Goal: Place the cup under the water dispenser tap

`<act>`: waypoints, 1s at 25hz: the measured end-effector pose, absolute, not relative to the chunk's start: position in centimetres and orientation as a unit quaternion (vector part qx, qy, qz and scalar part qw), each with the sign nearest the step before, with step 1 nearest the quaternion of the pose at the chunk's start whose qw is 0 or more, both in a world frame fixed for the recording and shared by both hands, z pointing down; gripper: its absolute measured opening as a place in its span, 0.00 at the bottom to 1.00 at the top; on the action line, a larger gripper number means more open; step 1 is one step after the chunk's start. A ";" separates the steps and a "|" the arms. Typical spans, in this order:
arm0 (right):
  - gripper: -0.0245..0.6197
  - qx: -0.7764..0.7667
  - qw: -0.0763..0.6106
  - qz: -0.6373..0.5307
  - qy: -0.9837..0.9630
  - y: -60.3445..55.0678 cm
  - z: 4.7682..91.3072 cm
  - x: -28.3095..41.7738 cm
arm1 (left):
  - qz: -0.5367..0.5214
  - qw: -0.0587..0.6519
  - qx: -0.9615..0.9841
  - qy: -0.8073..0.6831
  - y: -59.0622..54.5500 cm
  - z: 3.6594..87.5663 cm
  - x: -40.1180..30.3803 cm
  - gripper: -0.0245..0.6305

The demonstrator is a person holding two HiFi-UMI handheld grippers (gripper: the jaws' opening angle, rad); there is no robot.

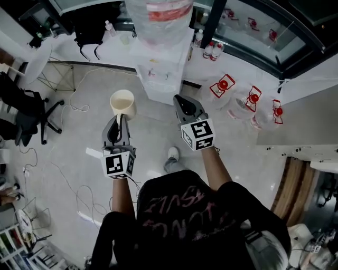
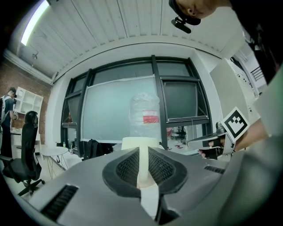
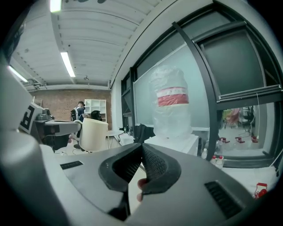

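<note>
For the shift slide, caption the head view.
Left gripper holds cup by its handle, dispenser ahead; right gripper shut, empty.

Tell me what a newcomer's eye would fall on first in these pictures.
First comes the cream cup, held by its handle in the left gripper near the centre of the head view. Just beyond it stands the white water dispenser with a big clear bottle on top. The right gripper, shut and empty, points toward the dispenser.
</note>
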State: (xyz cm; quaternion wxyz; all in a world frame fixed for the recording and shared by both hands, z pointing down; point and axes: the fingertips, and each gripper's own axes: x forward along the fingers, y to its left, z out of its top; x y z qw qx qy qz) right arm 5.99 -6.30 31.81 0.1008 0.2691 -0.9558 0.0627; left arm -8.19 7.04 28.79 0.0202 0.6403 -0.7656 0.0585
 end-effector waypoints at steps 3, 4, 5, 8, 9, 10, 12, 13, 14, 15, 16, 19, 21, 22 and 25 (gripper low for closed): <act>0.06 0.263 0.103 0.071 -0.957 -8.2 32.4 5.5 | 0.061 0.024 0.638 -0.767 5.2 29.0 -8.3 0.11; 0.06 0.261 0.102 0.075 -0.957 -8.6 32.5 5.4 | 0.062 0.026 0.638 -0.767 4.7 29.0 -8.4 0.11; 0.06 0.260 0.101 0.079 -0.957 -8.9 32.6 5.3 | 0.063 0.027 0.637 -0.768 4.4 29.0 -8.4 0.11; 0.06 0.258 0.102 0.082 -0.957 -9.7 32.9 4.9 | 0.056 0.030 0.634 -0.771 3.7 28.9 -8.8 0.11; 0.06 0.258 0.102 0.083 -0.957 -9.9 33.0 4.9 | 0.055 0.031 0.634 -0.770 3.5 29.0 -8.9 0.11; 0.06 0.258 0.101 0.084 -0.957 -10.1 33.2 4.8 | 0.054 0.031 0.635 -0.770 3.3 29.2 -9.0 0.11; 0.06 0.259 0.104 0.084 -0.957 -10.5 33.5 4.6 | 0.054 0.031 0.637 -0.768 2.9 29.4 -9.4 0.11; 0.06 0.259 0.106 0.083 -0.956 -10.7 33.8 4.5 | 0.054 0.031 0.639 -0.767 2.6 29.5 -9.6 0.11; 0.06 0.260 0.109 0.082 -0.956 -10.8 34.0 4.3 | 0.053 0.033 0.641 -0.765 2.3 29.6 -9.8 0.11; 0.06 0.261 0.110 0.081 -0.956 -11.0 34.1 4.1 | 0.051 0.036 0.644 -0.763 2.0 29.7 -10.0 0.11; 0.06 0.261 0.111 0.080 -0.956 -11.2 34.2 3.8 | 0.048 0.038 0.646 -0.761 1.7 29.8 -10.3 0.11; 0.06 0.267 0.113 0.078 -0.954 -11.5 34.4 2.9 | 0.043 0.038 0.654 -0.754 1.0 30.5 -11.4 0.11; 0.06 0.276 0.115 0.078 -0.951 -11.9 34.5 2.4 | 0.041 0.037 0.663 -0.747 0.4 30.8 -12.1 0.11; 0.06 0.282 0.116 0.077 -0.949 -12.1 34.6 2.2 | 0.041 0.037 0.668 -0.742 0.1 31.0 -12.4 0.11; 0.06 0.302 0.120 0.077 -0.943 -12.8 34.8 1.4 | 0.036 0.044 0.683 -0.728 -1.1 31.6 -13.5 0.11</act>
